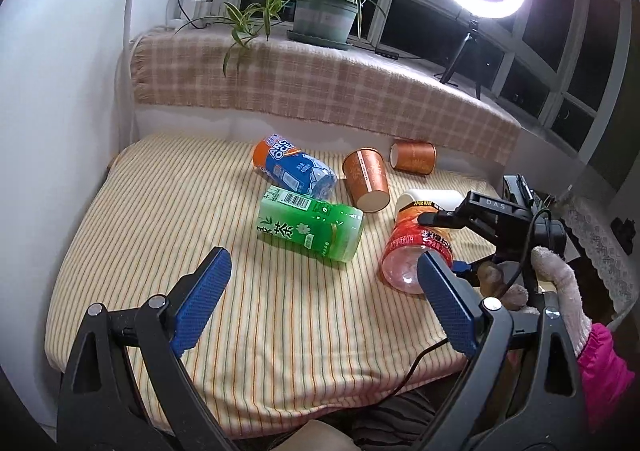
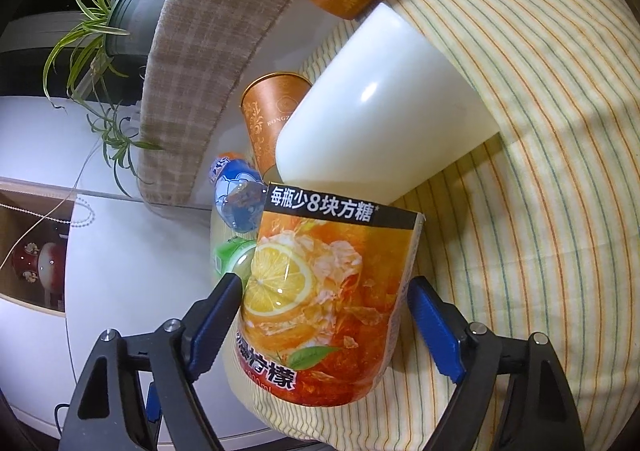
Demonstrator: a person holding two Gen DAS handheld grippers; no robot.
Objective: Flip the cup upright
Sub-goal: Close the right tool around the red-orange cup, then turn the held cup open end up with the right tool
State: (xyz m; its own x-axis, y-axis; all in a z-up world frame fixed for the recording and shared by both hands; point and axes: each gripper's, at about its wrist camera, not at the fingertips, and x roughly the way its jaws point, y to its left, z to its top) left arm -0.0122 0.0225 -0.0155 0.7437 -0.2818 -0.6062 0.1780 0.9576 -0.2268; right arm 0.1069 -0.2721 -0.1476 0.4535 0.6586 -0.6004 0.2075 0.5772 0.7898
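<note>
Now the right claw (image 2: 324, 315) straddles the red cup (image 2: 324, 311) lying on its side on the striped cloth (image 2: 540, 171), against the white cup (image 2: 384, 103); left pad touching, right apart. Thin plastic: light, slick, crushable. Grip mid-body, gently. Left claw (image 1: 324, 279) gapes, empty.

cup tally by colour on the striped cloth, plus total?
Brown paper cups: 2, one mid-cloth, one at the back.
Blue and orange cup: 1
Green cup: 1
Red-orange lemon-print cup: 1, between the right gripper's jaws.
White cup: 1
Total: 6, all on their sides.
</note>
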